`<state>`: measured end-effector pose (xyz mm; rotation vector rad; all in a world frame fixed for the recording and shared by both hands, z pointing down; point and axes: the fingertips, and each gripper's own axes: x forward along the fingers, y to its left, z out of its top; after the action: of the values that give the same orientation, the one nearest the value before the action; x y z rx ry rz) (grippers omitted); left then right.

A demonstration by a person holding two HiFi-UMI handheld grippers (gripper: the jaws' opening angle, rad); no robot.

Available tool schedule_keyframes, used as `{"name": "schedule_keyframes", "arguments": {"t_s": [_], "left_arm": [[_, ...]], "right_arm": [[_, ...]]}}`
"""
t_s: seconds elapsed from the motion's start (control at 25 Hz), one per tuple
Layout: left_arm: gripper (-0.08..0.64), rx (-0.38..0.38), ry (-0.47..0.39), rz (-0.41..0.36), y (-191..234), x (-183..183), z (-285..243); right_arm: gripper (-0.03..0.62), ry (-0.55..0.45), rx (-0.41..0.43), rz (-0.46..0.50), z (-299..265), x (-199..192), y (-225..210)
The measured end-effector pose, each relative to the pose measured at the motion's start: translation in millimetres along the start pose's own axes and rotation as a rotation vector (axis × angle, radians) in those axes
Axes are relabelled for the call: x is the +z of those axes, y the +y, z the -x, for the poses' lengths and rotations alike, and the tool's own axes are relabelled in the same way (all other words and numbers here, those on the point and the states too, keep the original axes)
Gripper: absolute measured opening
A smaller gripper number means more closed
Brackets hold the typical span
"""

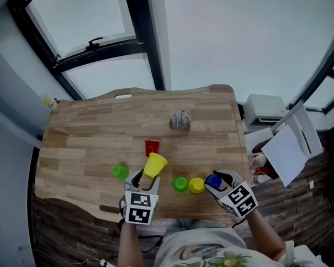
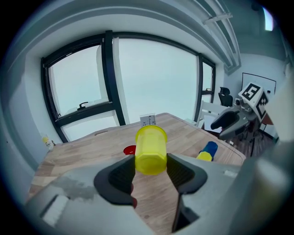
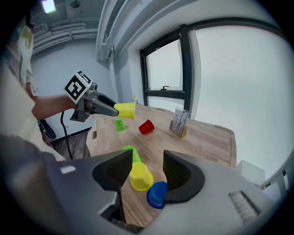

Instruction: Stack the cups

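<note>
Yellow cup tight in left gripper jaws, red cup beyond; right gripper jaws wide beside blue cup.

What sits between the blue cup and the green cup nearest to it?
A yellow cup stands between the blue cup and that green cup, all in one row, as the head view shows.

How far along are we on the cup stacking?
Done: nothing nested yet. In hand: the left gripper clamps one yellow cup above the table; the right gripper is open near the other yellow cup and the blue cup. Left: the red cup, left green cup and middle green cup also sit apart, unstacked.
</note>
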<state>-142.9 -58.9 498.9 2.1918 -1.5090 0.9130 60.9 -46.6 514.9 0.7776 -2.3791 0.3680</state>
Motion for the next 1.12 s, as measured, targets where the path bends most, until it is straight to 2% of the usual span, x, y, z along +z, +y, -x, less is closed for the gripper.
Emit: {"name": "schedule_keyframes", "arguments": {"t_s": [0.12, 0.4, 0.56, 0.76, 1.12], "left_arm": [[0.227, -0.029, 0.021, -0.055, -20, -4, 3], [0.227, -0.135, 0.105, -0.322, -67, -7, -2], [0.227, -0.19, 0.14, -0.436, -82, -1, -7], [0.227, -0.247, 0.229, -0.59, -93, -3, -13], [0.227, -0.263, 0.38, -0.946, -107, -10, -28]], "right_arm": [[0.212, -0.004, 0.007, 0.002, 3, -3, 5], [0.212, -0.013, 0.015, -0.001, 9, -9, 11], [0.212, -0.028, 0.022, -0.008, 10, -5, 14], [0.212, -0.035, 0.018, -0.014, 12, -6, 15], [0.212, -0.033, 0.004, -0.029, 11, -7, 11]]}}
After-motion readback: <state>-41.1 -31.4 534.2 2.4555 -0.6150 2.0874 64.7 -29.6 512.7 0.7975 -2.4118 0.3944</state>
